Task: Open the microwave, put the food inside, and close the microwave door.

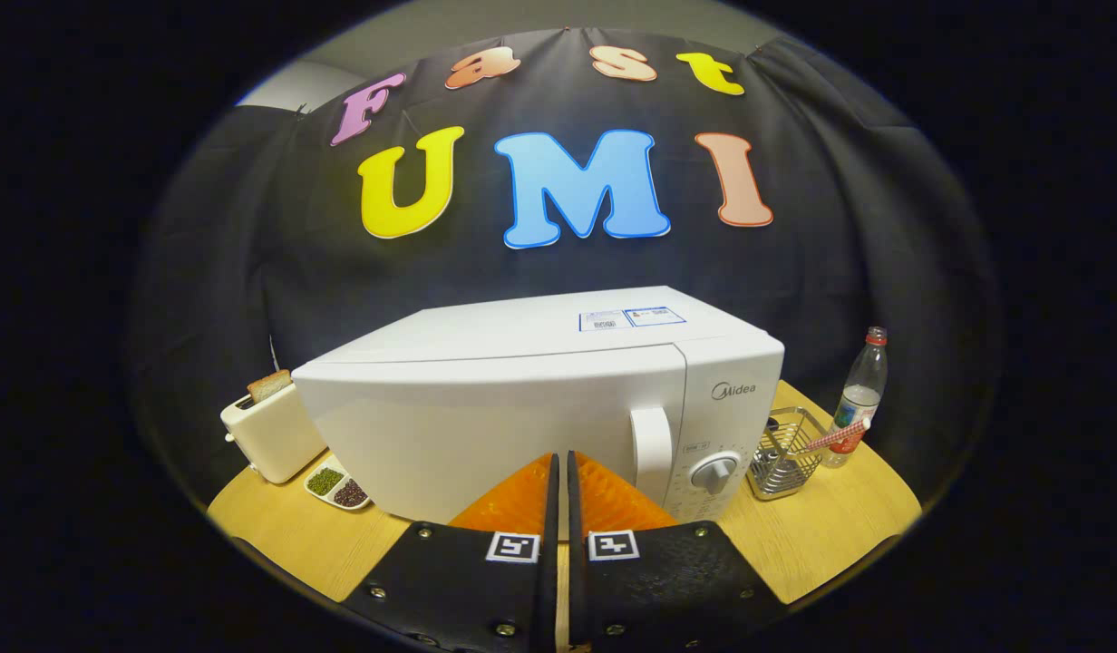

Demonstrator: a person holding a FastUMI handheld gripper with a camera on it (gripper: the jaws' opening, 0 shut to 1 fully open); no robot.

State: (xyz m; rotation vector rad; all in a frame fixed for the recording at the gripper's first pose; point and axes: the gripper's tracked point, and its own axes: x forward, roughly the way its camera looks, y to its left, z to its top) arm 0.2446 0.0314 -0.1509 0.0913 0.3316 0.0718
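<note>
1. The booth's black cloth wall (205, 299) hangs close behind a round light-wood table (821, 535) — little room to swing anything wide, so I judge the door's arc is the move to plan around.
2. The boxy white microwave with a smooth closed door (486, 426) stands mid-table, just beyond the fingers. It looks heavy and rigid enough to stay put under a pull, though the glossy shell would be slippery to pinch.
3. The white upright door handle (651, 442) sits at the door's right side, beside the round white control dial (714, 472) — likely the place to take hold, stiff and hook-shaped.
4. The gripper (559, 472) has its fingers closed together, holding nothing, tips pointing at the lower door.
5. A cream toaster with a slice of bread sticking up (268, 431) stands left of the microwave.
6. A wire metal basket (781, 462) and a clear plastic bottle with a red cap (859, 394) stand right of it.
7. A small white divided dish of green and dark beans (337, 485) lies in front of the toaster — light, spillable, possibly the food.
</note>
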